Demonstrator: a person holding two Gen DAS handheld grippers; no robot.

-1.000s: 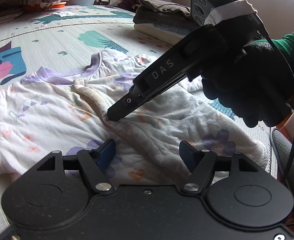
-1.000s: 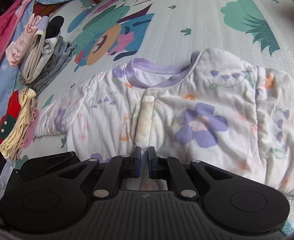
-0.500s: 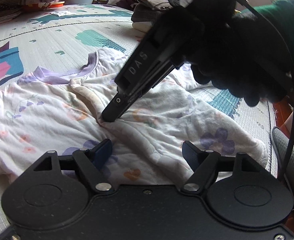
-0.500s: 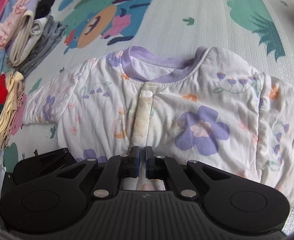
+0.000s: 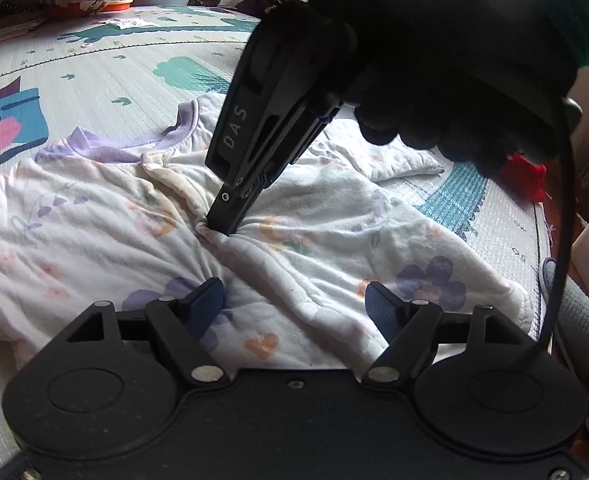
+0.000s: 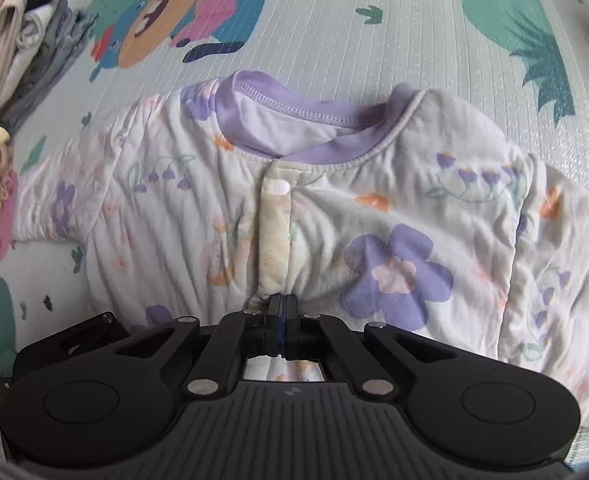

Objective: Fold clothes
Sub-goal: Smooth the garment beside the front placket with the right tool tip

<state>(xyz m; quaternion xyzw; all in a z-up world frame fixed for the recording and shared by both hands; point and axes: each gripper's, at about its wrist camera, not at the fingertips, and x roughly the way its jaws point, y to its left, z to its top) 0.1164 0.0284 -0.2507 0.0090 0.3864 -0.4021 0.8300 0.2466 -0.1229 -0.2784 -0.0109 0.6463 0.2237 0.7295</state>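
Right gripper jaws closed, pinching the white floral garment at the lower end of its yellowed snap placket; fabric puckers into the tips. In the left wrist view the same gripper comes steeply down into the cloth, held by a black-gloved hand with a green sleeve. Left gripper jaws open wide, nothing between the pads, just above the garment's near part. Garment lies front up, spread on a printed play mat, purple collar at the far side. Folded clothes stack at far left of the mat, well apart.
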